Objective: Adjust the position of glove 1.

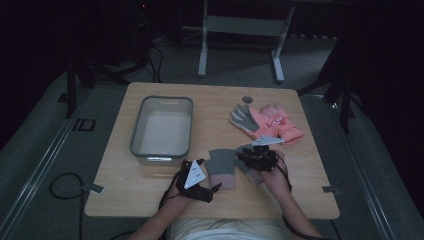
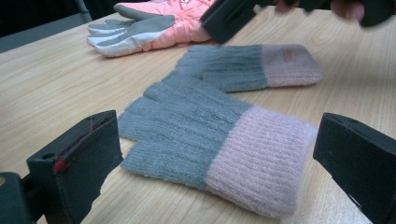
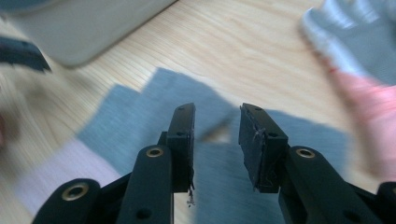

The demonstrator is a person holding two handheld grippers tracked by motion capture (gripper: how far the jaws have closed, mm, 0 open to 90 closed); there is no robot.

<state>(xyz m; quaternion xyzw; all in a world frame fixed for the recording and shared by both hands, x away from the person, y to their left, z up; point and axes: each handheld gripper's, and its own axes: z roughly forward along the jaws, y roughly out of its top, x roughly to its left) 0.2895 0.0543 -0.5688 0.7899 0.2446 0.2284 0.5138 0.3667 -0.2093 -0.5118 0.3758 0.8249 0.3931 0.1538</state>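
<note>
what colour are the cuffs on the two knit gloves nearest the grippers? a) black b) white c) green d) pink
d: in the left gripper view both grey knit gloves end in ribbed pink cuffs, the nearer one lying between the open jaws of the left gripper.

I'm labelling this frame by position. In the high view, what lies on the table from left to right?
Grey bin → left gripper → grey-and-pink knit gloves → right gripper → pink ski gloves.

My left gripper [image 2: 210, 163] has its jaws spread wide around the near knit glove [image 2: 210, 144]; a second knit glove [image 2: 252, 65] lies beyond it on the surface [image 2: 56, 74].
</note>
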